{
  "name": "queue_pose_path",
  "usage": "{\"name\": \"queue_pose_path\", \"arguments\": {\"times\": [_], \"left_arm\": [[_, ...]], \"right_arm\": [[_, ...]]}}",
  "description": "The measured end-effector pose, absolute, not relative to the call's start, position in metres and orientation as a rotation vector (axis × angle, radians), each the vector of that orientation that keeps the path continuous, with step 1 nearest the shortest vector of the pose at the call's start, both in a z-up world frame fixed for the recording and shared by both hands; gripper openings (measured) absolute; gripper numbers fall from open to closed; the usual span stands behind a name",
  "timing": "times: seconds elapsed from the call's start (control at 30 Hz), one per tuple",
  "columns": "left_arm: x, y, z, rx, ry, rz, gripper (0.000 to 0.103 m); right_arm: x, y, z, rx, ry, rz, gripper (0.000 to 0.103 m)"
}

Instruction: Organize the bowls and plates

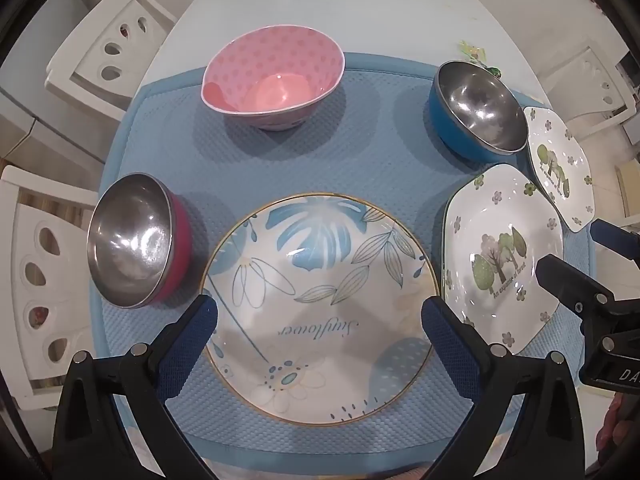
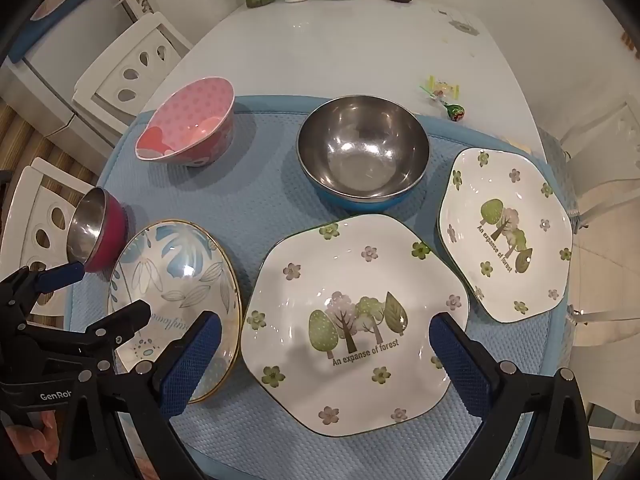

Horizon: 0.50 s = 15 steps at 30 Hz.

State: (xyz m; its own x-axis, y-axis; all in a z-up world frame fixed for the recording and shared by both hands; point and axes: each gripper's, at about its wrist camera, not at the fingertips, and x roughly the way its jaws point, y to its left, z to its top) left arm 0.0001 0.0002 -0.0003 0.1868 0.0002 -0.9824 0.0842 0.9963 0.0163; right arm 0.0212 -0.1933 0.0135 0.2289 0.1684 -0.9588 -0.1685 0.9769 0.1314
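three plates (image 2: 352,320) – three bowls (image 2: 362,156) | upright, apart – blue mat (image 2: 256,208)

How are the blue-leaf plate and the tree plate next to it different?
The blue-leaf plate is round with a gold rim and reads "Sunflower". The tree plate is hexagonal with a dark green edge, scattered flowers, and reads "An expanse of forest". Both are white, empty, and lying flat on the blue mat.

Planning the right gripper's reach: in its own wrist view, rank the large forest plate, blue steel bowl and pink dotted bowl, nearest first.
1. Large forest plate, directly under the open right gripper.
2. Blue steel bowl, just beyond the plate, center.
3. Pink dotted bowl, far left of the mat.
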Motion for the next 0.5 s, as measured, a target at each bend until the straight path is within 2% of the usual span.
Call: {"name": "queue_pose_path", "arguments": {"times": [0.5], "left_arm": [[0.0012, -0.0013, -0.0011, 0.084, 1.381, -0.038, 0.102]], "right_arm": [[0.0209, -0.1918, 0.0106, 0.003, 1.33, 0.231, 0.103]]}}
